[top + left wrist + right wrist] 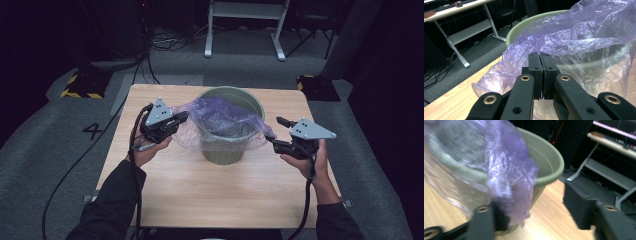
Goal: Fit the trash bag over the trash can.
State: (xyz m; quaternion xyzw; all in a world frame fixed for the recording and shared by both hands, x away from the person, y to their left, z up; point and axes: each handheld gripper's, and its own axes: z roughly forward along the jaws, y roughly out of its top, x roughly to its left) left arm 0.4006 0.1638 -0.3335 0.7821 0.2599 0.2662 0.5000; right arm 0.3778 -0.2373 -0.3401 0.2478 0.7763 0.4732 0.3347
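Note:
A green plastic bin (227, 152) stands upright in the middle of the wooden table (200, 190). A thin purple bag (220, 117) drapes over its near rim and down inside it. My left gripper (183, 118) is at the bin's left, shut on the bag's edge; in the left gripper view the jaws (540, 57) meet on the film of the bag (574, 32), in front of the bin's rim (529, 22). My right gripper (274, 129) is at the bin's right and open. In the right gripper view its jaws (537, 211) stand wide apart, and the bag (506, 175) hangs loose beside the left one, in front of the bin (549, 167).
Grey carpet surrounds the table. Behind the table stands a white desk frame (245, 25). Yellow-and-black striped blocks (82, 85) (315, 85) sit on the floor off the table's far corners. Cables trail across the floor at the left.

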